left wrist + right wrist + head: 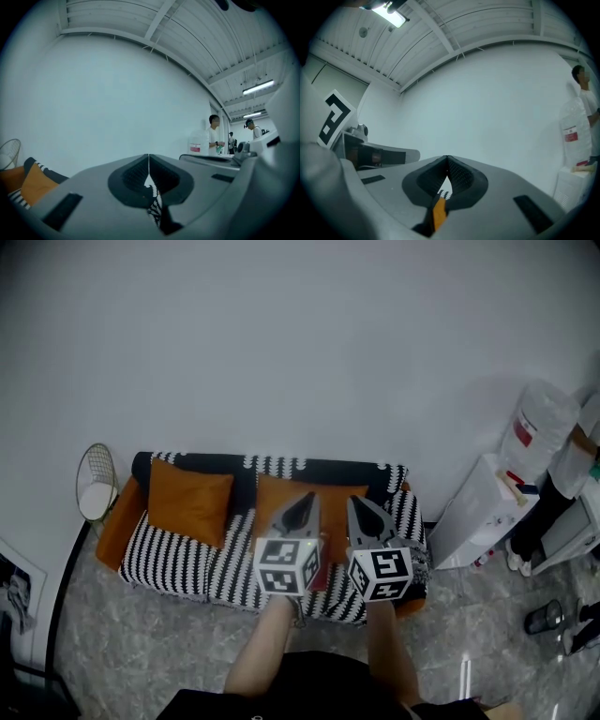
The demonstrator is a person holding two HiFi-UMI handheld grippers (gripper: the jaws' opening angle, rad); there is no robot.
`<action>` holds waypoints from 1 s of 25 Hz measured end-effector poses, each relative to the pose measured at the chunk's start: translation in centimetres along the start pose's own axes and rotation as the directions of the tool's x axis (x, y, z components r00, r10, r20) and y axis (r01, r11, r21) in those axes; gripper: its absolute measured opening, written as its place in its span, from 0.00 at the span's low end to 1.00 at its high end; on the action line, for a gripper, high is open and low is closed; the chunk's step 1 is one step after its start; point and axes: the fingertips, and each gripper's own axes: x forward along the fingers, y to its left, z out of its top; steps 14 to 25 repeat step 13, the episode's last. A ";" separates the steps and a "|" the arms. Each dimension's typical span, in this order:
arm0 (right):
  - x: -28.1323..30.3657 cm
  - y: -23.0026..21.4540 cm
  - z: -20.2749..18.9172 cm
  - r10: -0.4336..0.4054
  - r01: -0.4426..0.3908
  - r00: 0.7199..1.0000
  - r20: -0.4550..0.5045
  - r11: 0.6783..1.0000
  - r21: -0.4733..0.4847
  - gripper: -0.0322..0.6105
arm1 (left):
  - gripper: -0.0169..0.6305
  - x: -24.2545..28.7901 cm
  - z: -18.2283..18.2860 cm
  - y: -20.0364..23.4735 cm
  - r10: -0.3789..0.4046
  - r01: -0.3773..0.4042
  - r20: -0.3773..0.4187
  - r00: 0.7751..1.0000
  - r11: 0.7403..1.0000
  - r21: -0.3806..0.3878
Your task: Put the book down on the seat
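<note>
Head view: The person is holding both claws over the right half of a striped sofa point(178, 563), pointing toward 12 o'clock. The left gripper point(300, 502) and the right gripper point(356, 506) are hanging side by side, each closed and carrying nothing. A dark red strip point(322, 570) is showing between them, low on the seat point(234, 577). This is probably the book, already lying there, though the claws are hiding too much of it to be sure. An orange cushion point(190, 500) is leaning at 10 o'clock from the claws.

Left gripper view: The left gripper point(148, 159) is showing its jaws pressed together on nothing. Only striped fabric is showing through the gap below them.

Right gripper view: The right gripper point(447, 161) is likewise sitting closed and empty, aimed at the bare wall point(487, 103).

Assessment: If the strip is the book, the placing is looking done and only drawing back is remaining. No other book is showing in any view.
</note>
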 end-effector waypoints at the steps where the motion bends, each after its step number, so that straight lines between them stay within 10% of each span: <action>1: -0.1 0.0 0.1 0.002 -0.002 1.000 0.003 1.000 0.000 0.07 | 0.05 0.0 0.1 -0.1 0.003 -0.003 0.002 1.000 1.000 0.006; 25: -0.6 0.5 -0.4 0.033 -0.033 0.999 -0.002 0.999 -0.006 0.07 | 0.05 -0.9 -1.0 -0.1 0.032 -0.032 -0.010 0.999 0.999 -0.002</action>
